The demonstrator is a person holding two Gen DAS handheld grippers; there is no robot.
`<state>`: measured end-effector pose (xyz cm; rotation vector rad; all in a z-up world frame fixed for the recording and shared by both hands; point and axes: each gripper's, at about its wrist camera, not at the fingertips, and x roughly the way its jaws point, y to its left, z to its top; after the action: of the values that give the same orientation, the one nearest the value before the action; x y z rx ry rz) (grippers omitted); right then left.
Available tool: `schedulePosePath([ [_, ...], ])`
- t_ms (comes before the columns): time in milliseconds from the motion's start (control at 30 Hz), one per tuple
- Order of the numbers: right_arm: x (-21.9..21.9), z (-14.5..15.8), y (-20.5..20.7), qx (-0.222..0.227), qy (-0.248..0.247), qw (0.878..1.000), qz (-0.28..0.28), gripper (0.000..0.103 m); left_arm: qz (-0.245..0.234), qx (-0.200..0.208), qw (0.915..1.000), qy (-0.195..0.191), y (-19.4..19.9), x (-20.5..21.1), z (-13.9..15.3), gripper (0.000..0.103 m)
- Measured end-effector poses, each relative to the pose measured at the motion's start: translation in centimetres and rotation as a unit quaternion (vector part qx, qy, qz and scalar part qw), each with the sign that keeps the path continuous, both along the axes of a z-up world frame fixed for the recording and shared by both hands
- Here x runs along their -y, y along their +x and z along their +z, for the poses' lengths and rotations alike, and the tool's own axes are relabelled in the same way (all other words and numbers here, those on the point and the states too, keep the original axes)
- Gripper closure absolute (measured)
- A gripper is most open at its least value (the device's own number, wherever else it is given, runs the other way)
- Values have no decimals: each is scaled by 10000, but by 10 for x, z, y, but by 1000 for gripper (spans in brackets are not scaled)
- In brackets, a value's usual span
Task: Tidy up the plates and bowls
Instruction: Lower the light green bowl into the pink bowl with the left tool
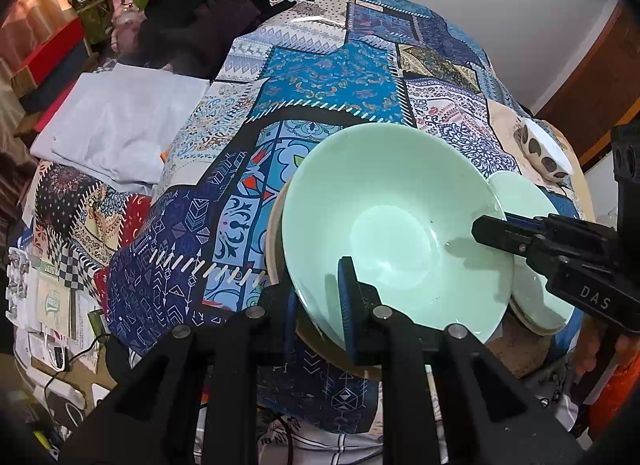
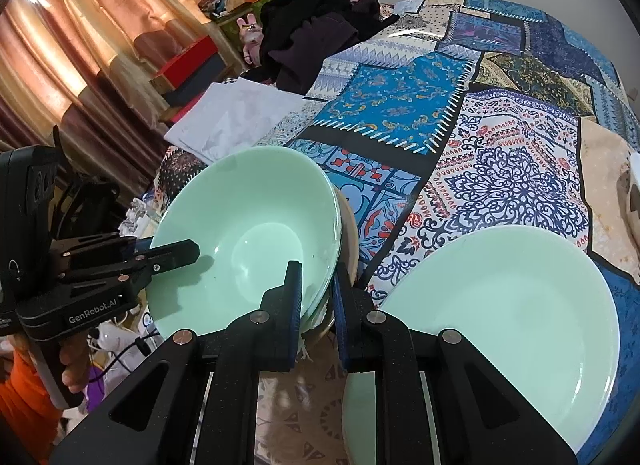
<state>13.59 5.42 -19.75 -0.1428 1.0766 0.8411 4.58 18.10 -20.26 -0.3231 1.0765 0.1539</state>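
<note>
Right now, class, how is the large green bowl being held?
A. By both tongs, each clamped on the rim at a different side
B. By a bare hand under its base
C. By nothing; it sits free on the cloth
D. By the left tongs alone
A: the left tongs pinch the near rim of the green bowl, while the right tongs clamp its rim on the other side.

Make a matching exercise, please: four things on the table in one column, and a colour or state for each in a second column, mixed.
1. bowl
2. plate
3. folded cloth
4. heap of clothes

a. black, piled at the far edge
b. light grey, lying flat
c. pale green, rim clamped by both grippers
d. pale green, lying free beside the grippers

Pairs: 1-c, 2-d, 3-b, 4-a
</note>
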Motion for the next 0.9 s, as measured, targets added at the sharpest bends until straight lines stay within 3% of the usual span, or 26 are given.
schedulePosePath([
  [200, 3, 2, -1, -1, -8, 10000, 10, 87, -25, -25, 10000, 29, 0, 1, -2, 85],
  [533, 11, 10, -2, 225, -50, 9997, -45, 86, -87, 8, 9990, 437, 1, 6, 4, 85],
  [767, 21, 20, -1, 322, 19, 9994, -128, 86, -107, -127, 9990, 422, 2, 6, 9, 84],
  [900, 32, 29, 0, 492, 40, 9986, -210, 84, -44, -75, 9986, 522, 1, 6, 18, 76],
])
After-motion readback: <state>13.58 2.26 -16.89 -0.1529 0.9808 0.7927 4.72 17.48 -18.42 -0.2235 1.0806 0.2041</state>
